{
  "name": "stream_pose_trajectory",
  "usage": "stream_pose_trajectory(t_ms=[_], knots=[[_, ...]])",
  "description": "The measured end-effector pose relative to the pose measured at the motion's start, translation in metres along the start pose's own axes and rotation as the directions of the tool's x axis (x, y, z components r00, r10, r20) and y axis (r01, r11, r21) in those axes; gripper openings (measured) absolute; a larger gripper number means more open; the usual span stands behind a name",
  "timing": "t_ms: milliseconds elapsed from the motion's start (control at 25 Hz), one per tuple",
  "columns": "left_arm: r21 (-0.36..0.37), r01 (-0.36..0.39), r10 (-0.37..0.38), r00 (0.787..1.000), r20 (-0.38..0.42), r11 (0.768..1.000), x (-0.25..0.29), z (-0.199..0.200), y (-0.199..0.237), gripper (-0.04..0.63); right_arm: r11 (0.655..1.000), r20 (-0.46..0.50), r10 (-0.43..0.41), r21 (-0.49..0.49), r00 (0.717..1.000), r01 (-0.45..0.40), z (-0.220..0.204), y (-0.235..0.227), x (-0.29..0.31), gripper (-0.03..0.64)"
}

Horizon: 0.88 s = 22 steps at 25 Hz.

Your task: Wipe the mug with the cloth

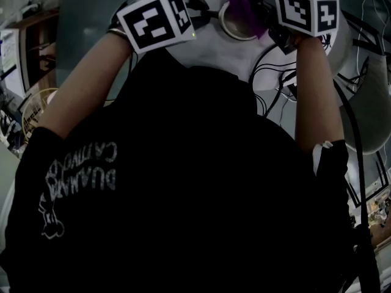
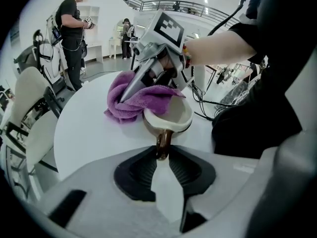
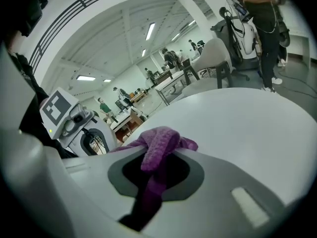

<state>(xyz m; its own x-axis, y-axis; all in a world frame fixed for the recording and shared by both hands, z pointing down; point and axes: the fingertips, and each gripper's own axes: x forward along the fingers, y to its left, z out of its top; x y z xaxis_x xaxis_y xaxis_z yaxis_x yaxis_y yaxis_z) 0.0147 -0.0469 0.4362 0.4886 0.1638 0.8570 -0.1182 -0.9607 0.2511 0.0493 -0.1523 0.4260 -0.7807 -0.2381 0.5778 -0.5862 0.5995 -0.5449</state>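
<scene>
In the left gripper view a cream mug [image 2: 171, 117] with a brown outside hangs just over the round white table [image 2: 81, 130]. My left gripper [image 2: 163, 151] is shut on its brown handle [image 2: 163, 143]. A purple cloth [image 2: 130, 103] is draped over the mug's far rim and bunches beside it. My right gripper [image 2: 130, 89] comes in from behind, shut on that cloth. In the right gripper view the cloth [image 3: 157, 145] fills the gap between the jaws. From the head view only the mug's rim [image 1: 235, 32] and a bit of cloth [image 1: 243, 6] show between the two marker cubes.
The wearer's black shirt [image 1: 183, 182] fills most of the head view. Black cables [image 2: 208, 102] lie on the table to the right of the mug. White chairs [image 2: 27, 100] stand at the table's left, and people [image 2: 74, 31] stand farther back.
</scene>
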Motion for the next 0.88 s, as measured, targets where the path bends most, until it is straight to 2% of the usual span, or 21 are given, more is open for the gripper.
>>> stream_pose_trajectory(t_ms=[520,880], knots=[[-0.019,-0.034,0.034,0.999,0.006,0.999,0.002,0.000,-0.009,0.081,0.987,0.129,-0.019,0.158,0.991,-0.002,-0.013,-0.004,-0.021,0.041],[-0.030,-0.043,0.043,0.999,-0.007,0.999,0.005,0.000,-0.007,0.081,0.950,0.214,-0.065,0.311,0.975,-0.005,-0.026,-0.020,-0.038,0.043]])
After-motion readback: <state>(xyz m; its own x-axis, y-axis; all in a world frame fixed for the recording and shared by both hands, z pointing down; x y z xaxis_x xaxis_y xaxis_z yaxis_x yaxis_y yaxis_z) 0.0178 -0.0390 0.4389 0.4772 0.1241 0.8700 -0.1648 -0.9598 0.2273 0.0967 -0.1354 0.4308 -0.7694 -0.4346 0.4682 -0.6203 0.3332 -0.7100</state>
